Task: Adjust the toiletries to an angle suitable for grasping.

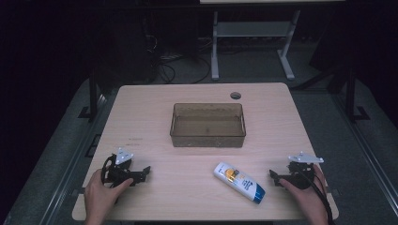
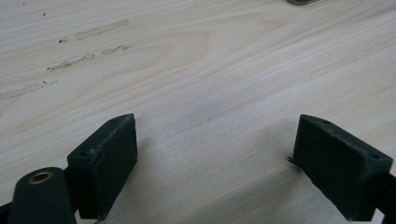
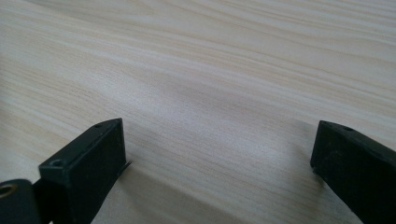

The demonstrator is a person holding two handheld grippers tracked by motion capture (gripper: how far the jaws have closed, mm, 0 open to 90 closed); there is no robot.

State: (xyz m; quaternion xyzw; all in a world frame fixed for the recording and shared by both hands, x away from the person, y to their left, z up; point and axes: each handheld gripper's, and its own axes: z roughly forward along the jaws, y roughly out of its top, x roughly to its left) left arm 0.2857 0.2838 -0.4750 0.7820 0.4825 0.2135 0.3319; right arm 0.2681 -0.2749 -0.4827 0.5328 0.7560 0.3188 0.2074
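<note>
Table (image 1: 155, 101): pale wood, person's side at the near edge; clear brown bin (image 1: 208, 125) at centre, nothing visible inside it. Bottle (image 1: 239, 182): white with blue cap end, lying on its side near the front edge, between the two grippers, nearer the right one, well apart from the bin. Left gripper (image 1: 146, 172): low at the front left, jaws spread wide, nothing between them. Right gripper (image 1: 274, 177): low at the front right, jaws spread wide, nothing held, just beside the bottle's blue end. Step, as judged: start of a pick, bottle untouched; next move calls for the right gripper to straddle the bottle across its narrow width before closing.
</note>
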